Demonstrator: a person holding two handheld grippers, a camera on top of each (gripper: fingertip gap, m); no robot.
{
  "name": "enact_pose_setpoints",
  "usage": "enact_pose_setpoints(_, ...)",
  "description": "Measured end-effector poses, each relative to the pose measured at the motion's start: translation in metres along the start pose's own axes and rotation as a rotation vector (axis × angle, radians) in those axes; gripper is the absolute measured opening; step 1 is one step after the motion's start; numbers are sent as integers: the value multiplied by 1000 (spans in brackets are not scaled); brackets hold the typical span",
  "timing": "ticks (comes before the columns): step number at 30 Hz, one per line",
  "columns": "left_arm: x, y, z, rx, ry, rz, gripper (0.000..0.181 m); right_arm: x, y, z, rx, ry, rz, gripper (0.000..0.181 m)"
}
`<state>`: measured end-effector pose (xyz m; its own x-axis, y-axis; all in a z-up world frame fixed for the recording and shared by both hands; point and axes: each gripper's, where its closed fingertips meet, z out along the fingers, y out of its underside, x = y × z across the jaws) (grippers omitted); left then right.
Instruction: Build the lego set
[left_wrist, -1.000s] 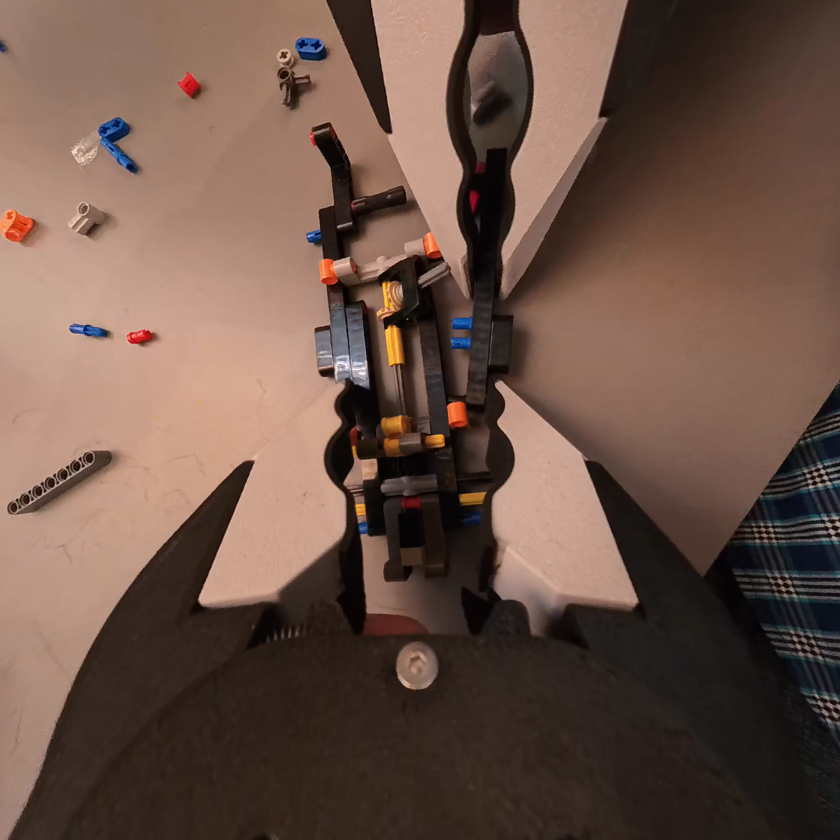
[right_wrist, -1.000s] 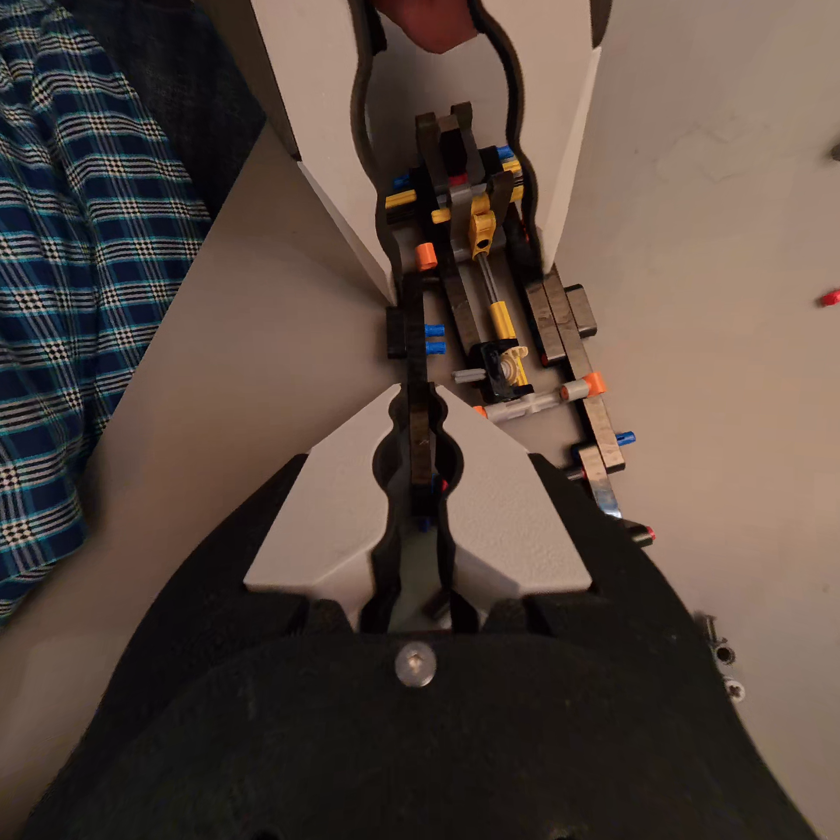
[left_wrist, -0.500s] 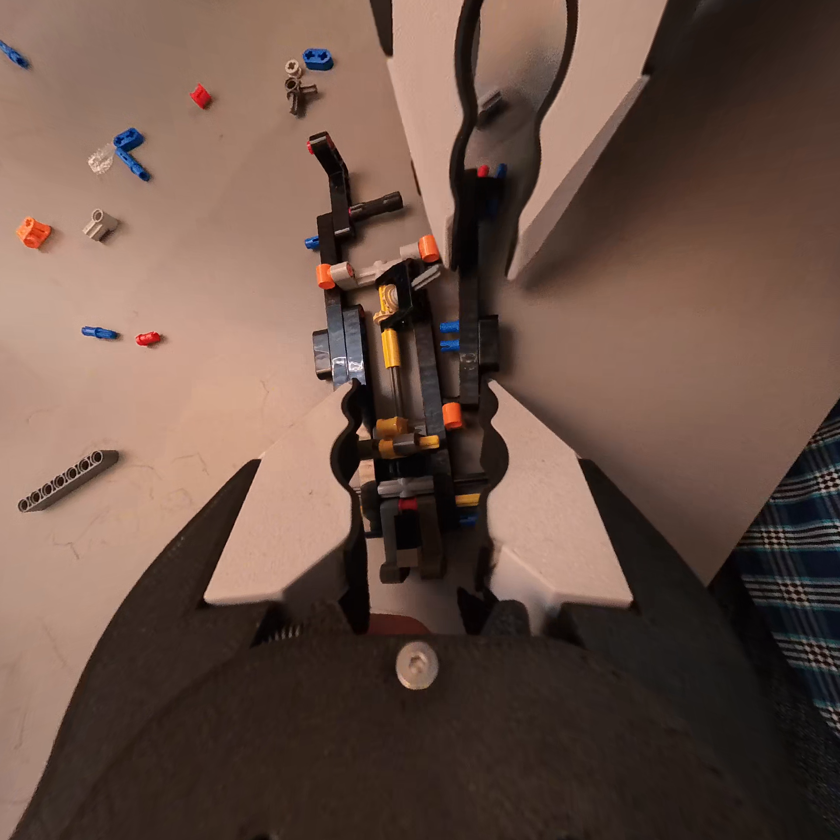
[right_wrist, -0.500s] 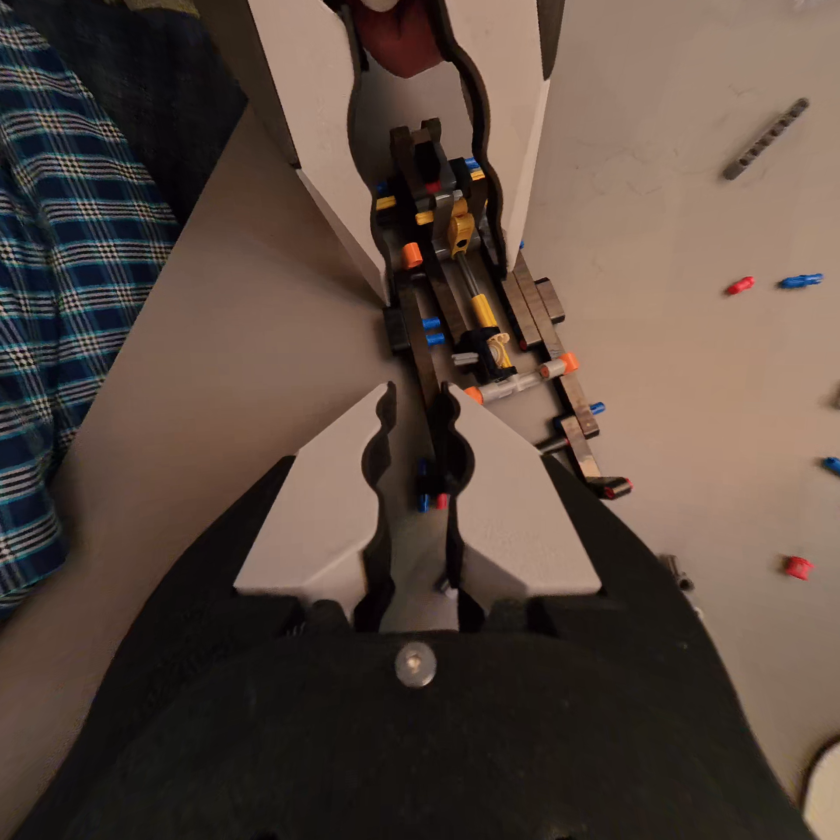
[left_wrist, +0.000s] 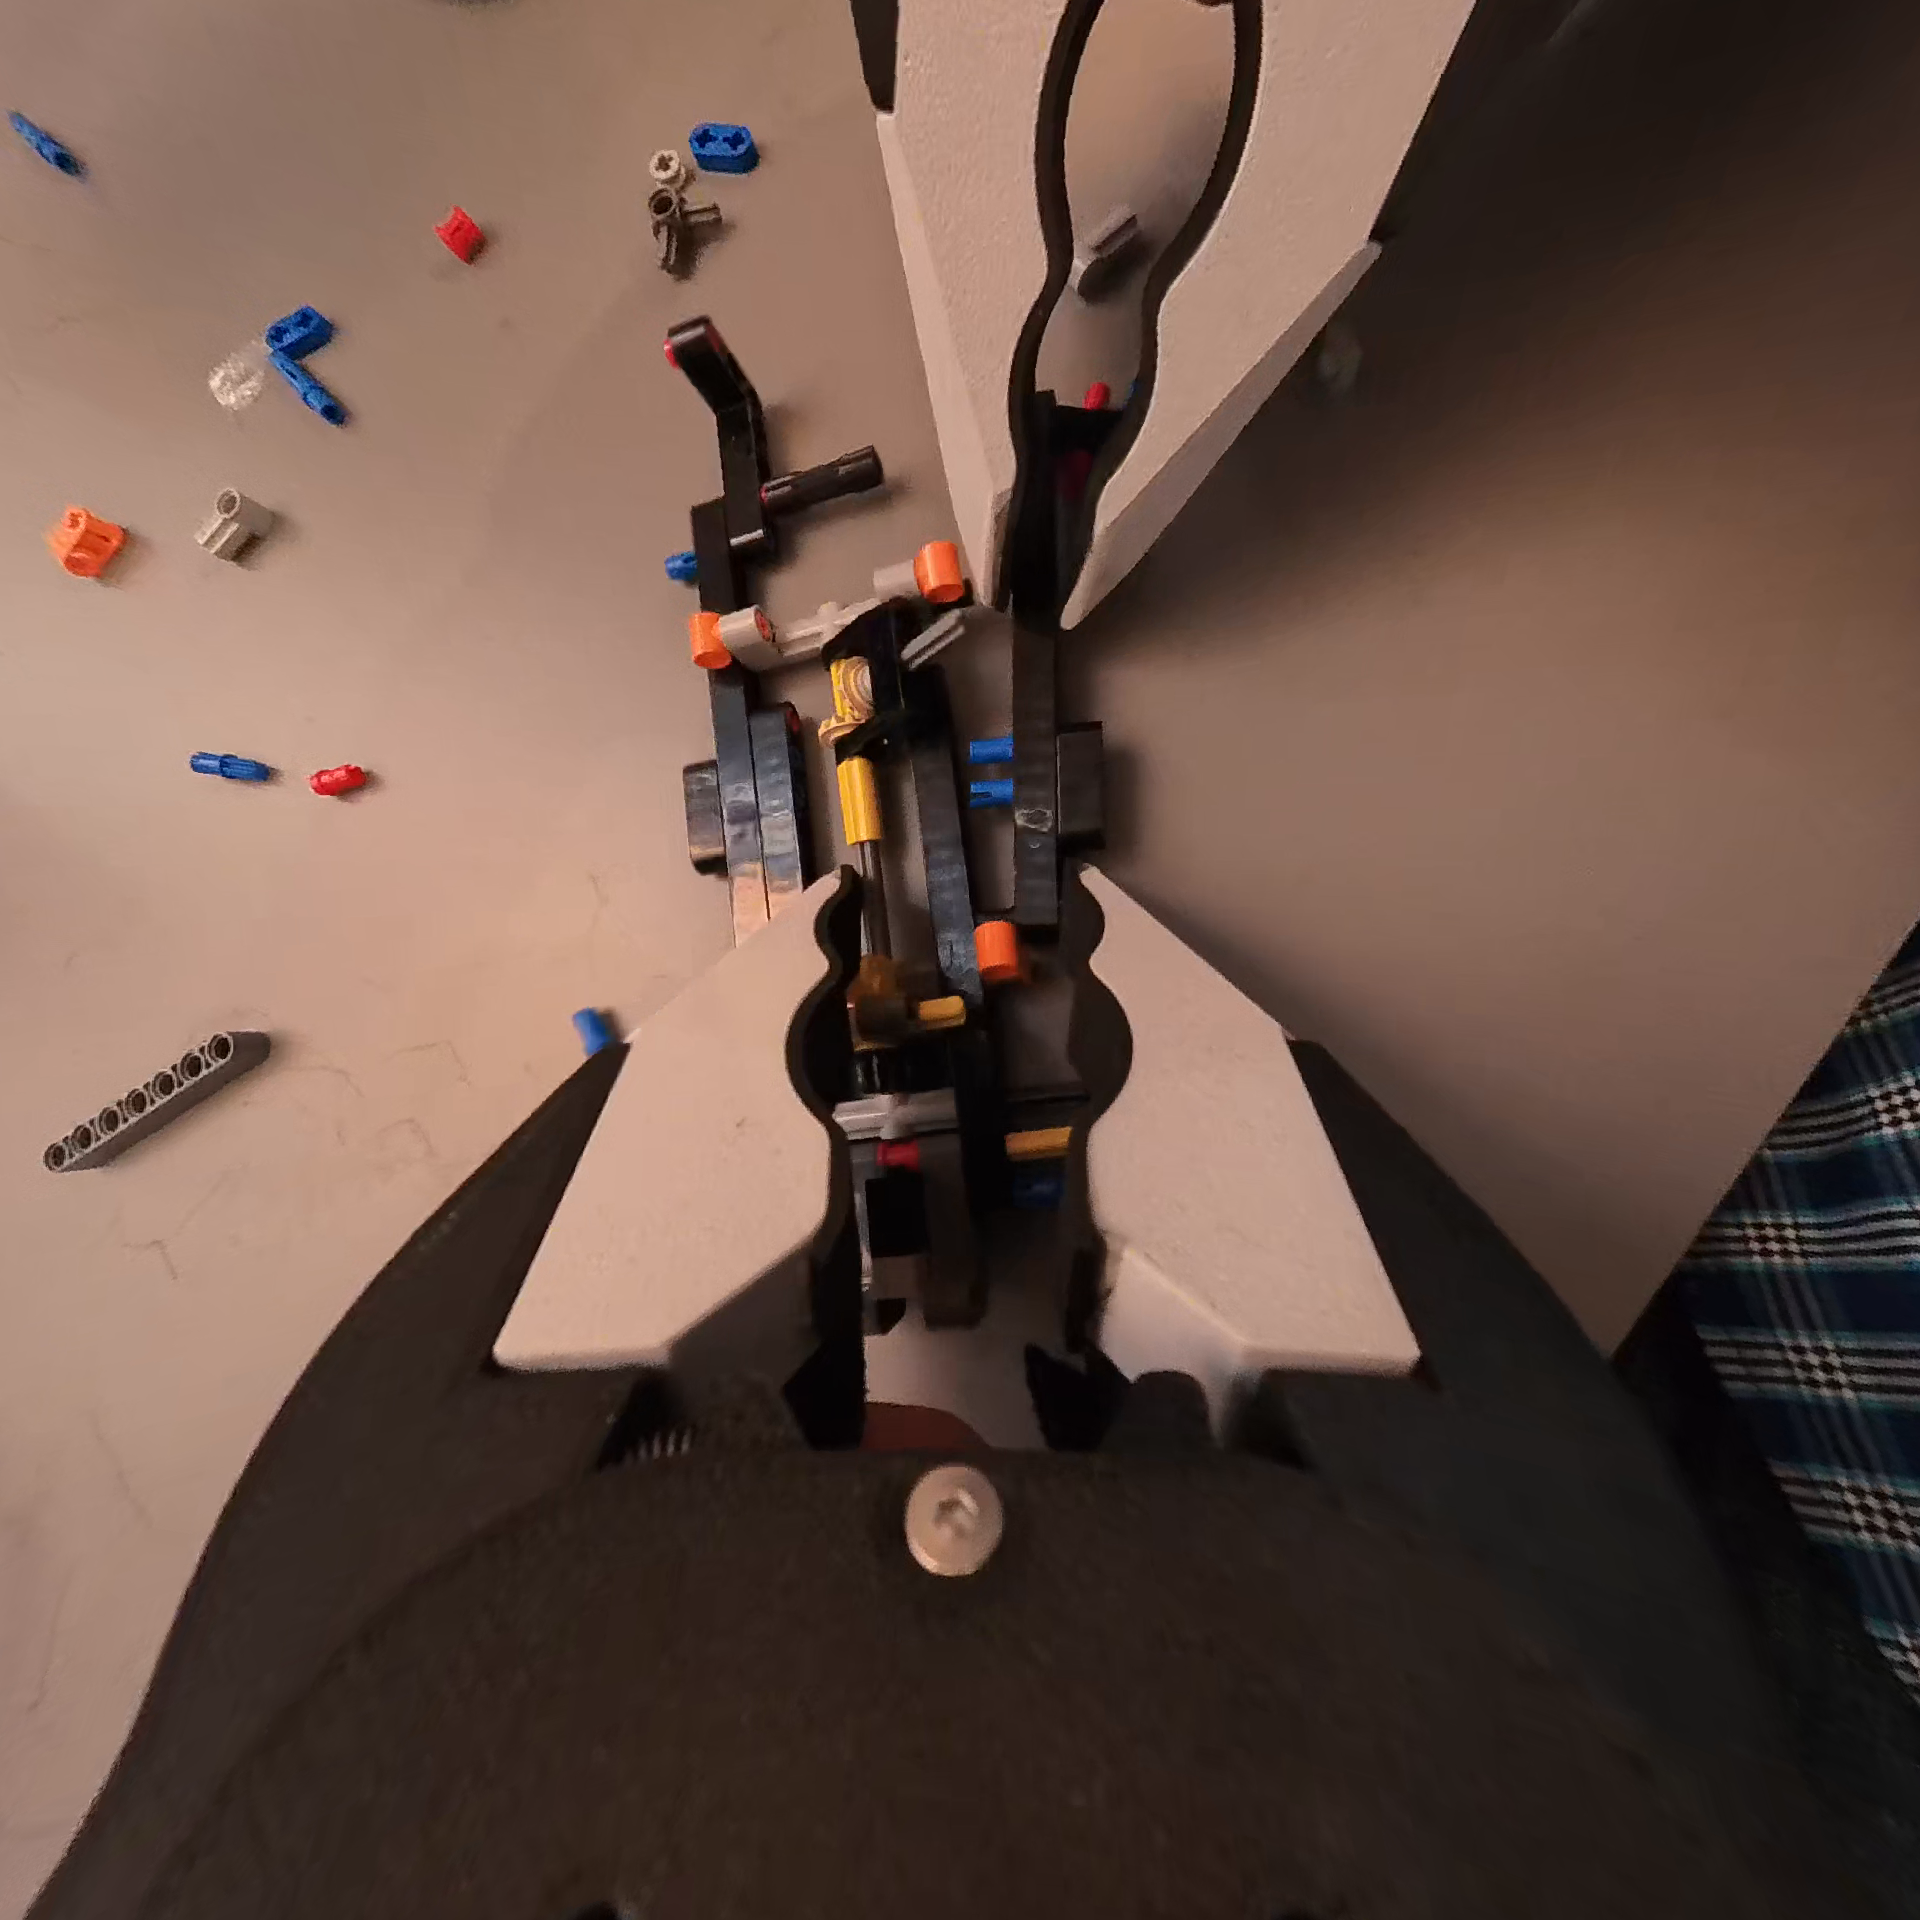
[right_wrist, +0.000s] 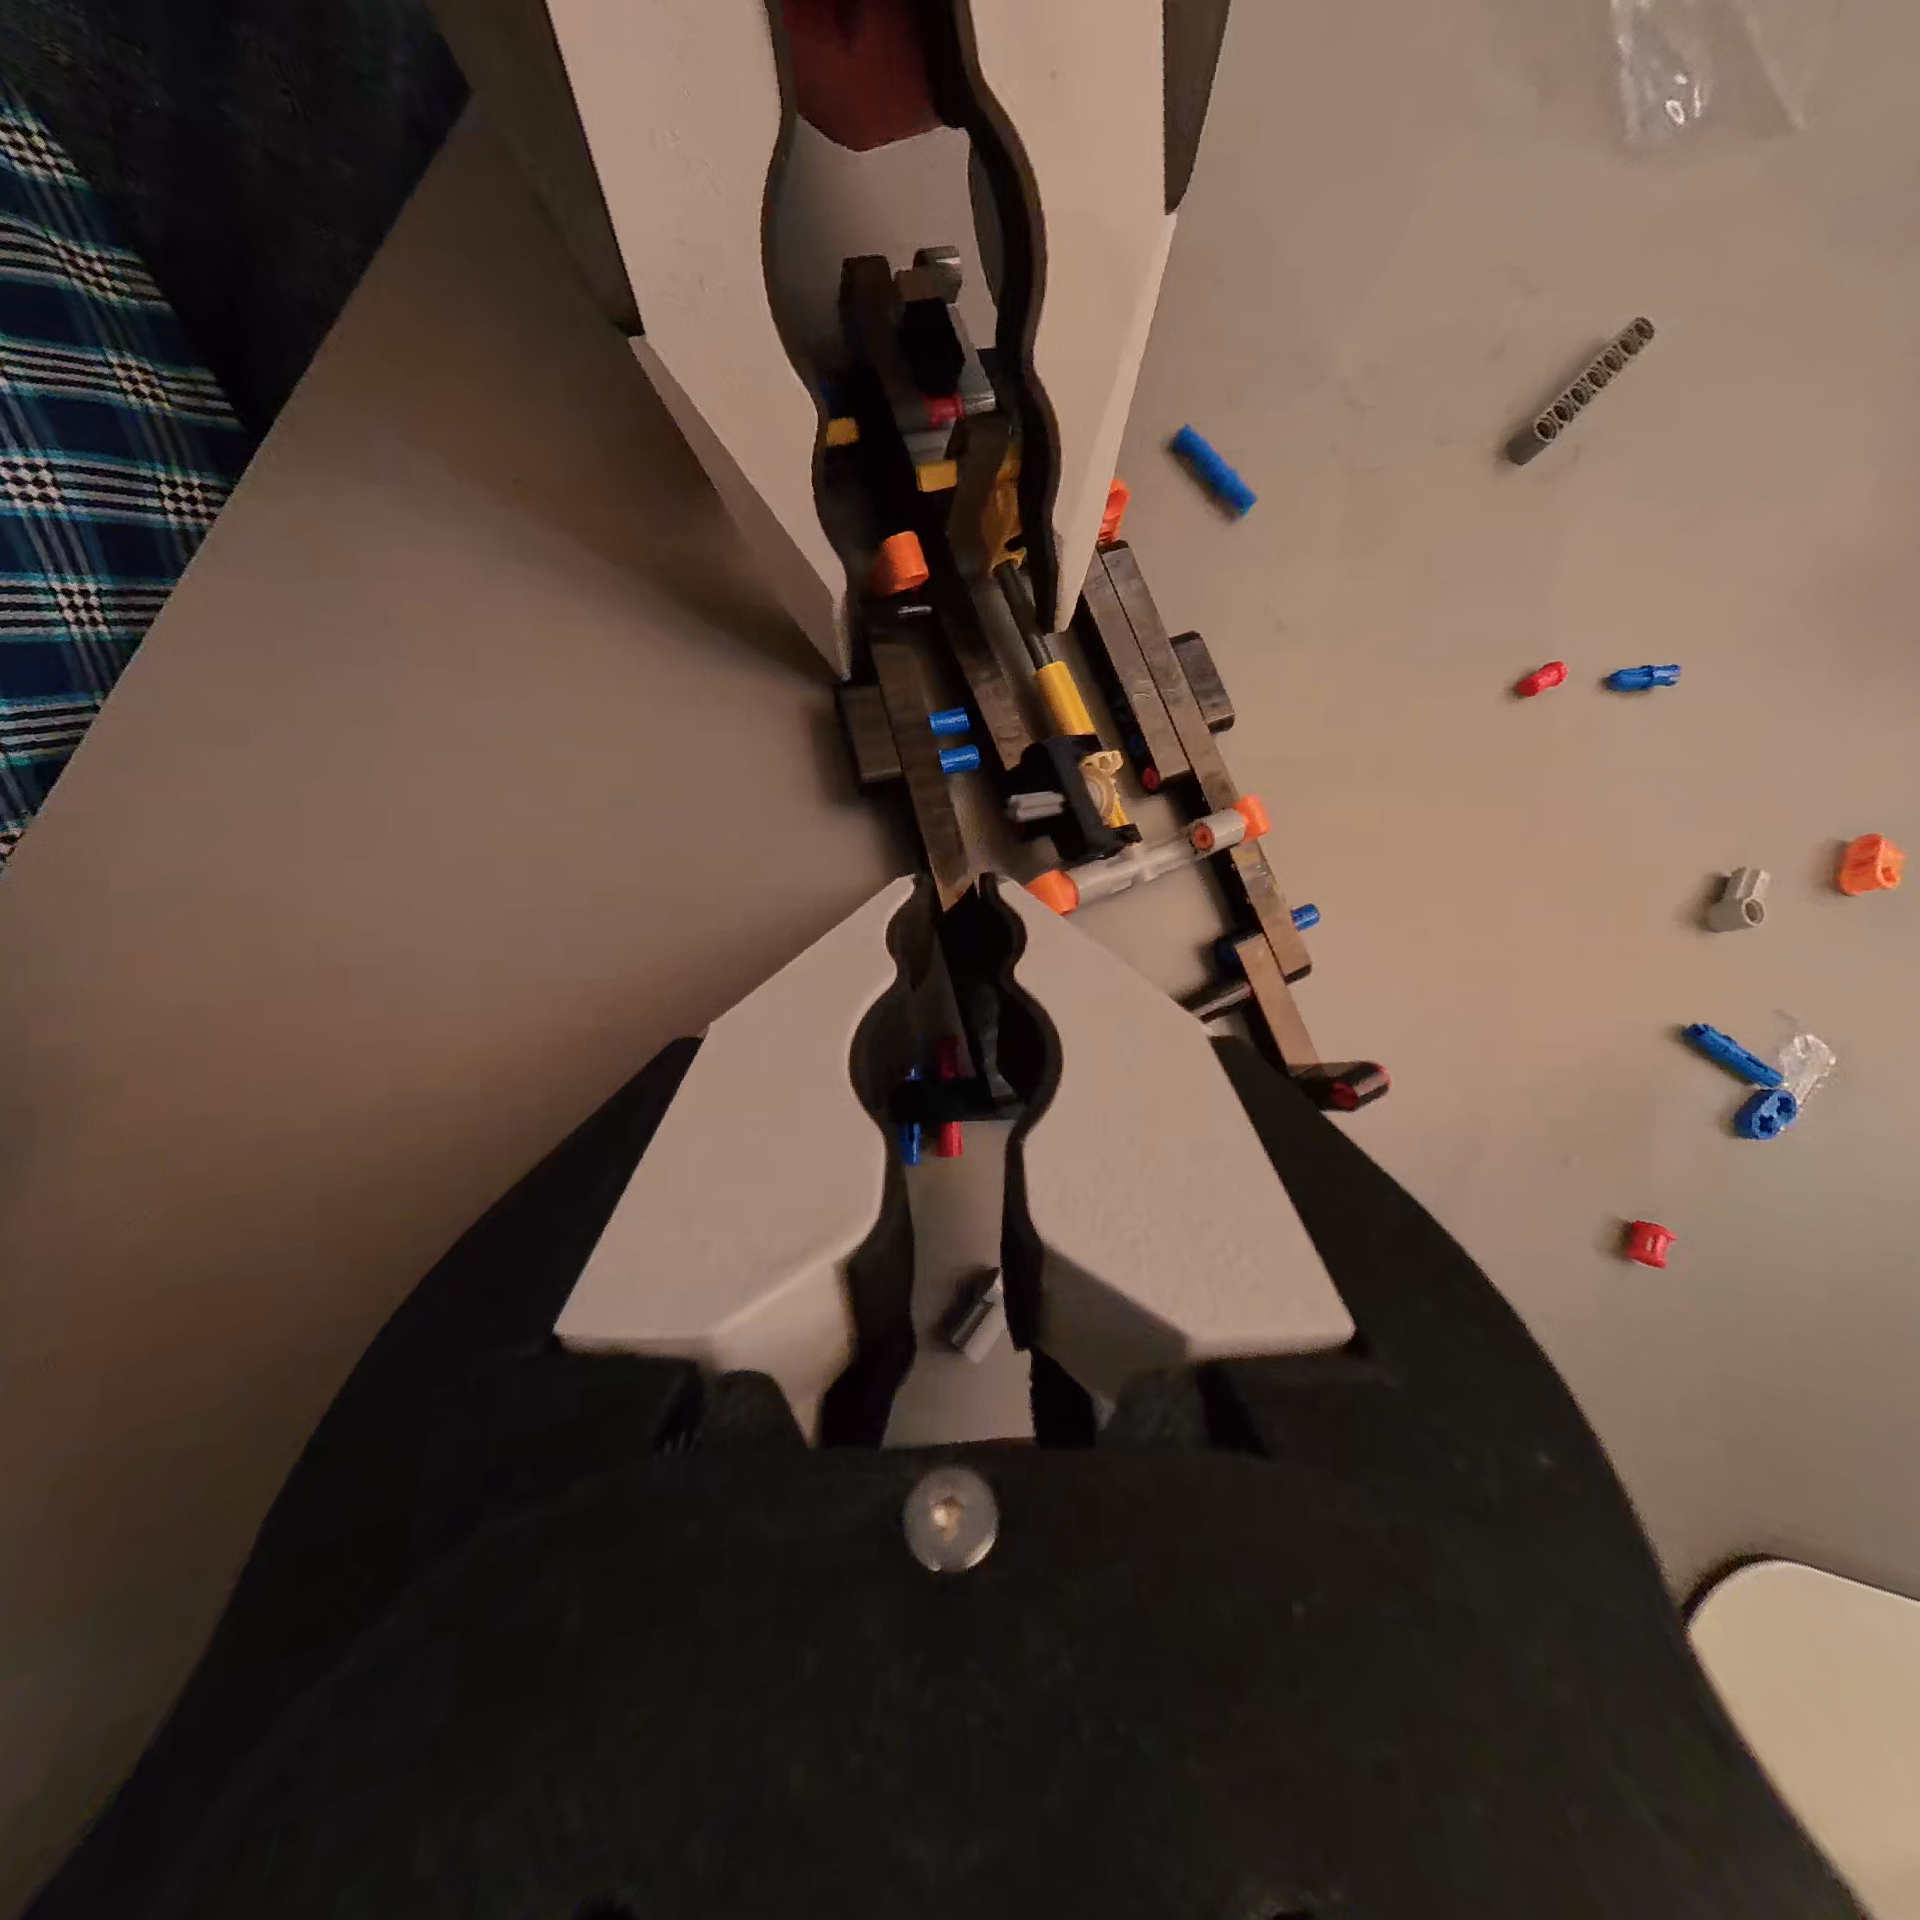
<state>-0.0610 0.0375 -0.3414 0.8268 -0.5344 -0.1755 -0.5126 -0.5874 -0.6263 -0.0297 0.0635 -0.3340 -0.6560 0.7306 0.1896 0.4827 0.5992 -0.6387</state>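
Centrally, the pale, smooth bench (left_wrist: 1455, 727) carries the long black-framed lego assembly (left_wrist: 914, 790), with its yellow-and-grey piston rod (left_wrist: 862, 800) along the middle; it lies flat, its long axis running straight from one tool to the other. Left tool (left_wrist: 961, 997): jaws set narrow around the near end of the assembly, holding it by its black side beams. Right tool (right_wrist: 951, 914): faces the left one from the far end, jaws nearly closed at the tips on the single black side beam (right_wrist: 925, 769) of that end; whether it bears with force cannot be told. Both tools thus sit on the assembly's own axis, and the coming move, judged to be a pressing or seating of this beam, turns on that alignment: the beam points directly away from the right tool toward the left, and the right tool is the nearer to its free end. Loose parts lie well apart on the bench to the left tool's left: one long grey perforated beam (left_wrist: 156, 1101); a small grey connector (left_wrist: 234, 523); one orange bush (left_wrist: 85, 540); two small red pieces (left_wrist: 459, 231) (left_wrist: 336, 779). Several blue pins are scattered too, among them one (left_wrist: 231, 766) just beside the lower red piece.
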Motion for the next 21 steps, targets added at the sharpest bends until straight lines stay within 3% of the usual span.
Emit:
enact_pose_setpoints(1, 0, 0, 0, -2, 2, -2, 37, 0, 0, 0, 2, 1, -2, 6)
enact_pose_setpoints(13, 0, 0, 0, -11, -4, 17, 36, 0, -3, 3, 29, -24, 106, 9)
enact_pose_setpoints(21, 0, -1, -1, -10, -9, 21, 35, 2, -7, -2, 47, 39, 38, 18)
